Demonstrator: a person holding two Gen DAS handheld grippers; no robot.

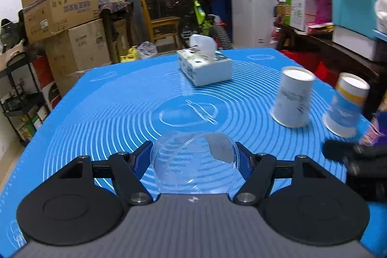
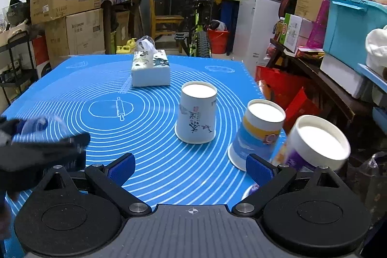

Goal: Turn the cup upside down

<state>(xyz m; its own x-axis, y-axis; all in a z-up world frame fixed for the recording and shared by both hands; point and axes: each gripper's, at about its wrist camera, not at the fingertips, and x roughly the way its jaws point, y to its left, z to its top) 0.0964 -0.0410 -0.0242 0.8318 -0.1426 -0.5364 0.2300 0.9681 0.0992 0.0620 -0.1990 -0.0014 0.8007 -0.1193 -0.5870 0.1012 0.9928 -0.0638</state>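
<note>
My left gripper (image 1: 194, 156) is shut on a clear plastic cup (image 1: 193, 163), held just above the blue mat (image 1: 108, 113); how the cup is turned I cannot tell. It shows blurred at the left of the right wrist view (image 2: 36, 125). My right gripper (image 2: 191, 168) is open and empty, low over the mat's front right. Three paper cups stand upside down on the mat: a white one with ink drawings (image 2: 197, 113), a blue and yellow one (image 2: 256, 132), and a white and purple one (image 2: 314, 142) right beside my right finger (image 2: 260, 171).
A tissue box (image 2: 150, 68) sits at the far middle of the mat. The table's right edge (image 2: 251, 79) drops to red bags and a cluttered bench. Cardboard boxes, a chair and a bicycle stand beyond the far edge.
</note>
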